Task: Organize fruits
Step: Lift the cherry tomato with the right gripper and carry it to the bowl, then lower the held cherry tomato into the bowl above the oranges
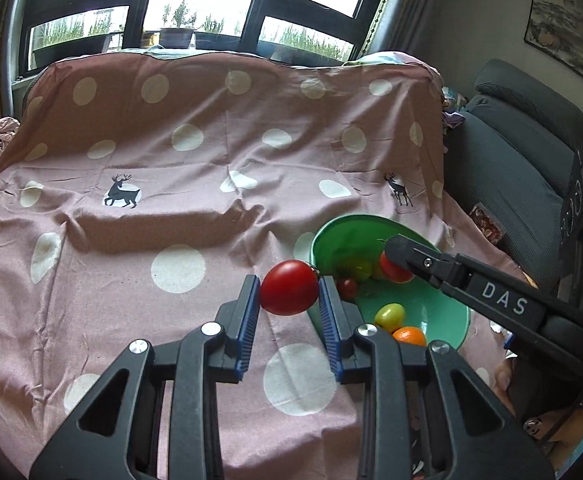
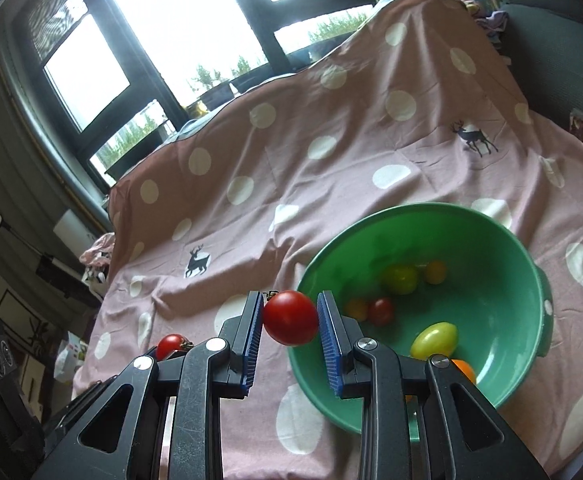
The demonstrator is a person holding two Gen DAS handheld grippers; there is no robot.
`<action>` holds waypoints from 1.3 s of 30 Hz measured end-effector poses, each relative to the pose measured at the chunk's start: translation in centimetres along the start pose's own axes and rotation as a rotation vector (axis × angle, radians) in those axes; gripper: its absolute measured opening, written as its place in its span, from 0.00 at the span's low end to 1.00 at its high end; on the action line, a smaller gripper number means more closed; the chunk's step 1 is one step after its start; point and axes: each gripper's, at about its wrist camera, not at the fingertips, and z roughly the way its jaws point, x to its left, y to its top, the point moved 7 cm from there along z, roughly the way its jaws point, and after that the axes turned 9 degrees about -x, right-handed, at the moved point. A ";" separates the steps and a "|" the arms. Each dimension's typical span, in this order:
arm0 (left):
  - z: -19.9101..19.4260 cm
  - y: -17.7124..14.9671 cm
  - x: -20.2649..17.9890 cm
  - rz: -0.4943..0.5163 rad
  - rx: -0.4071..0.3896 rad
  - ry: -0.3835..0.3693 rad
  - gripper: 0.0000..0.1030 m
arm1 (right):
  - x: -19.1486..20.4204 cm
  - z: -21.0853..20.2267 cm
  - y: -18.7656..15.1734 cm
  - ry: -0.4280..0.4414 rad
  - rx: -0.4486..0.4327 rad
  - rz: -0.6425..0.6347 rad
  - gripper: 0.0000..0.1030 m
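Observation:
In the left wrist view my left gripper (image 1: 288, 284) is shut on a red tomato (image 1: 289, 294), held above the pink spotted cloth just left of the green bowl (image 1: 331, 228). One of the right gripper's fingers (image 1: 411, 254) reaches over the bowl with a red tomato (image 1: 396, 273) under it. In the right wrist view my right gripper (image 2: 290, 300) is shut on that red tomato (image 2: 290, 320) at the green bowl's (image 2: 491, 220) near left rim. The left gripper's tomato (image 2: 171, 345) peeks out at lower left. Several small tomatoes, including a yellow one (image 2: 434, 339), lie in the bowl.
The pink cloth with white dots (image 1: 171, 200) covers the whole surface and rises over a backrest under the windows. A dark grey seat (image 1: 523, 152) stands to the right of it. A person's hand (image 1: 503, 380) shows at lower right.

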 end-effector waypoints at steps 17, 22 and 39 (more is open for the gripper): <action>6.1 -1.3 -6.7 0.022 0.109 -0.142 0.29 | -8.4 0.4 1.0 -0.138 0.007 0.107 0.29; 7.4 -2.4 -7.6 0.037 0.152 -0.155 0.29 | -9.4 1.1 0.5 -0.163 0.041 0.122 0.29; 9.4 -4.1 -8.1 0.036 0.236 -0.165 0.29 | -10.4 1.9 -0.3 -0.223 0.091 0.113 0.30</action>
